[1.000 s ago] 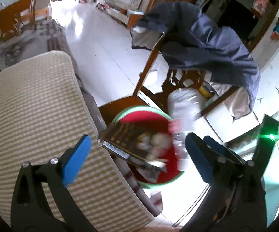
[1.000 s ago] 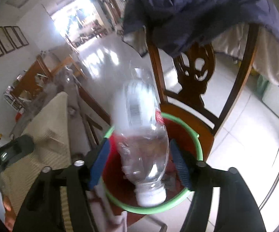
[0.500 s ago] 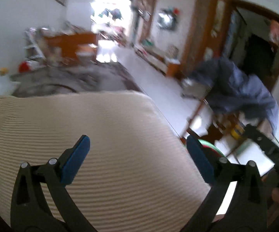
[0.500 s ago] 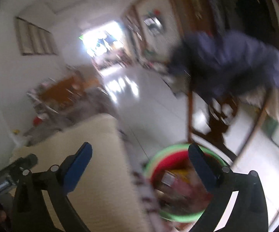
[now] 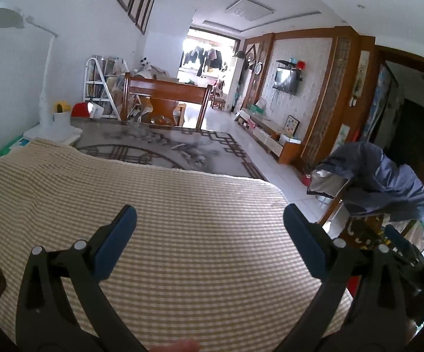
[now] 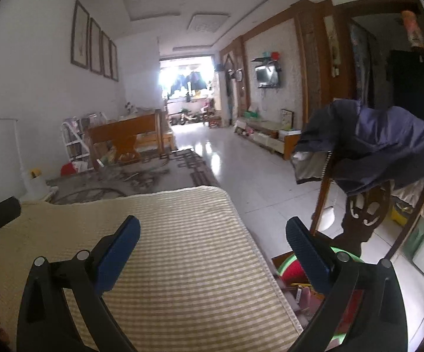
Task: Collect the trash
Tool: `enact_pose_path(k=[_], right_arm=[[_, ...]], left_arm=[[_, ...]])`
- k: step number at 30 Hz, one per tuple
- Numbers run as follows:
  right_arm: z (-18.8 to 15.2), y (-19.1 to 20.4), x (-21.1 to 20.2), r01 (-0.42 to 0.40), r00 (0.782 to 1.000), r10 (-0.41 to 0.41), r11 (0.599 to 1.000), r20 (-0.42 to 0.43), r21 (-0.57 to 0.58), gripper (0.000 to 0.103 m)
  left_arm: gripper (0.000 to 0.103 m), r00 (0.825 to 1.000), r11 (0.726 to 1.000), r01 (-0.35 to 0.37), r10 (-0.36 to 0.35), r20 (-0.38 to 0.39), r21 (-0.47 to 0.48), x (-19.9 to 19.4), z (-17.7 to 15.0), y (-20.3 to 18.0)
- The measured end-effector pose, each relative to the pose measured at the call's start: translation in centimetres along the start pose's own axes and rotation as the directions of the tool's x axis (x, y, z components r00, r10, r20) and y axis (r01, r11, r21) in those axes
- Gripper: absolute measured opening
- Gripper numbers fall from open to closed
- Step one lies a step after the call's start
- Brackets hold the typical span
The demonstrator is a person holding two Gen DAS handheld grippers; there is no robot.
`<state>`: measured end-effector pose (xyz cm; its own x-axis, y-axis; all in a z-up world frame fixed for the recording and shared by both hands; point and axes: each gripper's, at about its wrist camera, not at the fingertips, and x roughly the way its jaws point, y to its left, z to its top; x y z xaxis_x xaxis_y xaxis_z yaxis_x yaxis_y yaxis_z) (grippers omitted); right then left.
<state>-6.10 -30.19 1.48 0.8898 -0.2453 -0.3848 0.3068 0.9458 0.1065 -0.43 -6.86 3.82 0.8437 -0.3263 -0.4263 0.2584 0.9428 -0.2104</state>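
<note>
My left gripper (image 5: pixel 210 220) is open and empty, held above a beige checked cloth (image 5: pixel 182 234) that covers the table. My right gripper (image 6: pixel 212 231) is open and empty over the same cloth (image 6: pixel 182 264) near its right edge. A red basin with a green rim (image 6: pixel 291 267) sits on a wooden chair seat at lower right in the right wrist view, partly hidden behind my right finger, with trash inside. The basin is hidden in the left wrist view.
A wooden chair (image 6: pixel 361 220) draped with a dark blue jacket (image 6: pixel 382 143) stands right of the table; it also shows in the left wrist view (image 5: pixel 379 182). A patterned grey table surface (image 5: pixel 159 149) lies beyond the cloth. White tiled floor (image 6: pixel 241 161) runs down the room.
The right gripper opened and let go of the clear plastic bottle over the basin. Both grippers tilted up and back from the basin to face the room over the cloth.
</note>
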Motion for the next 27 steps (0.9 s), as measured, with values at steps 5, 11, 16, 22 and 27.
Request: enact_pose_path(k=[5,11,16,22,27], right_arm=[[-0.5,-0.3,0.1,0.031,0.999,-0.031,0.999,-0.019,0.015,0.096],[-0.8,0.6,0.3,0.023,0.999,-0.024,0.999,-0.025,-0.031,0.096],[-0.9,0.9,0.3,0.011,1.000,-0.012,0.999,-0.022,-0.046,0.096],[-0.9,0.5,0.4,0.010,0.999,-0.011,1.000,-0.031,-0.027,0.096],[-0.9,0.4,0.6,0.008,0.999,-0.009,1.000,-0.035,-0.025,0.096]], left_arm=[[0.098,1.000,1.000,-0.005,0.005,0.002,0.009,-0.6,0.2,0.6],[0.098,1.000,0.999,0.010,-0.010,-0.007,0.031,-0.8,0.0,0.8],[0.098,1.000,0.999,0.017,-0.017,0.002,0.039,-0.9,-0.1,0.7],[0.098,1.000,0.999,0.025,-0.024,-0.021,0.037,-0.5,-0.3,0.7],[0.098,0.999,0.999,0.019,-0.017,-0.037,0.033,-0.2,-0.4,0.8]])
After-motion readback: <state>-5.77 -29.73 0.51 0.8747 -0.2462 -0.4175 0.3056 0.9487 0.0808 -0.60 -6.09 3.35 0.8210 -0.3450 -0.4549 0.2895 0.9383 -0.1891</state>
